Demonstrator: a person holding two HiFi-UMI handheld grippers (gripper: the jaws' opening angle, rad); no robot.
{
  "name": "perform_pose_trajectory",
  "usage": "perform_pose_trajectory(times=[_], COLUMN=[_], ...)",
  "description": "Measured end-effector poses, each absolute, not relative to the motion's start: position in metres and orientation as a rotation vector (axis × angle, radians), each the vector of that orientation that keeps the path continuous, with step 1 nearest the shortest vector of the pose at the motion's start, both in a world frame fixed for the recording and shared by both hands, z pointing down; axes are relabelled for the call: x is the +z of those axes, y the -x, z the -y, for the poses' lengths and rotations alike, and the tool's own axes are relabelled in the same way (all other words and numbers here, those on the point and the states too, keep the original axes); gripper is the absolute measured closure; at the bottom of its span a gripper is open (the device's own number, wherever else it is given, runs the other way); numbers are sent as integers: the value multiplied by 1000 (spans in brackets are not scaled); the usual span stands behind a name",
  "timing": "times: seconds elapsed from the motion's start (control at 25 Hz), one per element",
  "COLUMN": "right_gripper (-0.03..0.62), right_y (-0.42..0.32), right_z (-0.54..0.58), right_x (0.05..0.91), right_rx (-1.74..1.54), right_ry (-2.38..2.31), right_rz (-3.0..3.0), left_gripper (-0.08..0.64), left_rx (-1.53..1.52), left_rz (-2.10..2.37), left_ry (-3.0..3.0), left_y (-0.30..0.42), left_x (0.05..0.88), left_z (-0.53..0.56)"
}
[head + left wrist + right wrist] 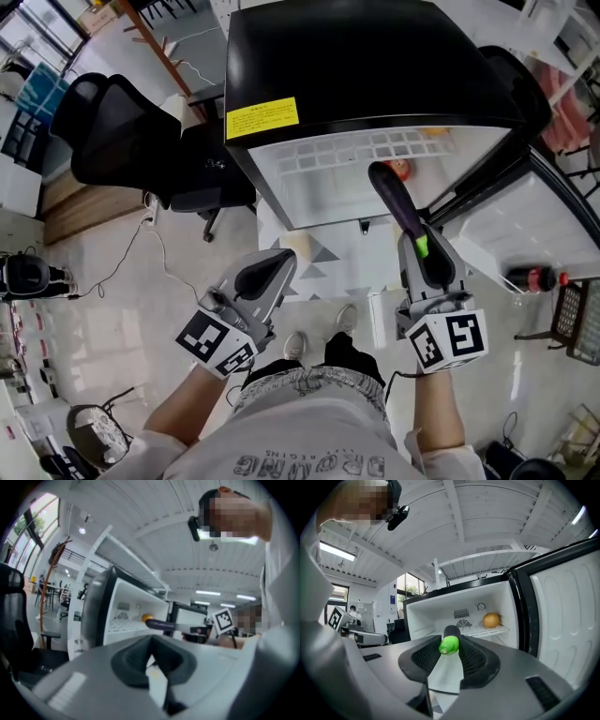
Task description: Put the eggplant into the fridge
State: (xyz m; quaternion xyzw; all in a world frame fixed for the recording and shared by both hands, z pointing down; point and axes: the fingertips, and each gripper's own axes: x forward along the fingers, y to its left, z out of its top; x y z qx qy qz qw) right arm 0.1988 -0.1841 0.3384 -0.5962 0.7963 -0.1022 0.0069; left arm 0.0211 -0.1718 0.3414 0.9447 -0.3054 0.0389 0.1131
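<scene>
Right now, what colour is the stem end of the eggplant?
Bright green; the eggplant shows it best in the right gripper view.

I see one white wire shelf (476, 631) inside the open fridge (431, 613), with a single round orange fruit (491, 619) resting on its door-side end.

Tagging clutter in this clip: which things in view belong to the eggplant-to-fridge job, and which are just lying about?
Job: eggplant, right gripper holding it, open fridge.
Lying about: round fruit inside the fridge, office chair, red-capped bottle.
</scene>
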Motion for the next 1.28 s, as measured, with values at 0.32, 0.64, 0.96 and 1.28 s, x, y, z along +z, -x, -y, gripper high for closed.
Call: perform_pose_trajectory(times=[0.32, 0.64, 0.96, 1.28], right_gripper=[480, 480, 480, 480], right_y=[-214, -217, -216, -208], right_z=[226, 261, 288, 307], right_x=[333, 329, 326, 330], right_rx=[-298, -255, -208, -134], right_ry=[1787, 1743, 1734, 1747], right_rz=[-2530, -2559, -2571, -2607], left_gripper=[554, 554, 554, 554], left_rx=[123, 129, 133, 147], left_rz=[990, 1047, 1074, 1106], left_ry=[-2733, -2703, -2681, -2651], left_y=[-32, -39, -39, -33], left_x=[342, 344, 348, 356], left_z=[189, 201, 206, 207])
